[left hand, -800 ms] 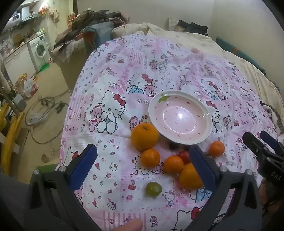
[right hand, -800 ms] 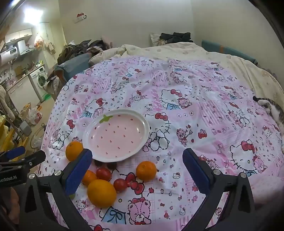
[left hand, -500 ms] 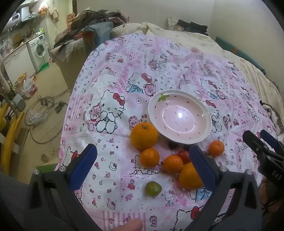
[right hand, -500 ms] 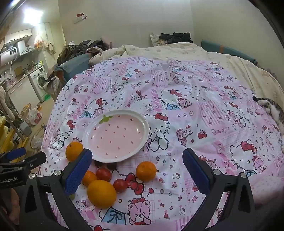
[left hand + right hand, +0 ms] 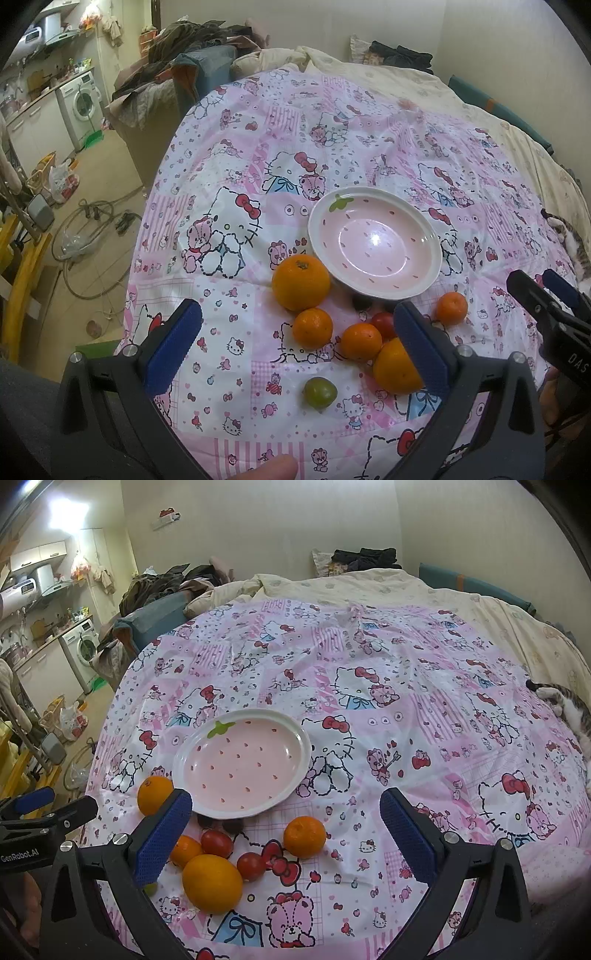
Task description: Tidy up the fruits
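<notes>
An empty pink strawberry plate [image 5: 375, 243] [image 5: 242, 762] lies on the pink cartoon cloth [image 5: 240, 177]. In front of it lie a big orange [image 5: 300, 282], several smaller oranges [image 5: 313, 328], a second big orange [image 5: 211, 883], red tomatoes [image 5: 217, 843] and a green fruit [image 5: 320, 392]. One small orange [image 5: 304, 836] lies apart to the right. My left gripper [image 5: 301, 354] is open and empty above the near fruits. My right gripper [image 5: 288, 840] is open and empty above the fruits' right side.
The cloth covers a bed [image 5: 406, 590]; its left edge drops to a floor with cables [image 5: 85, 236] and a washing machine [image 5: 83, 105]. A cat [image 5: 569, 710] lies at the right edge. Clothes [image 5: 192, 40] are piled at the back.
Both views have shifted only very slightly. Both grippers stay open and the fruits have not moved.
</notes>
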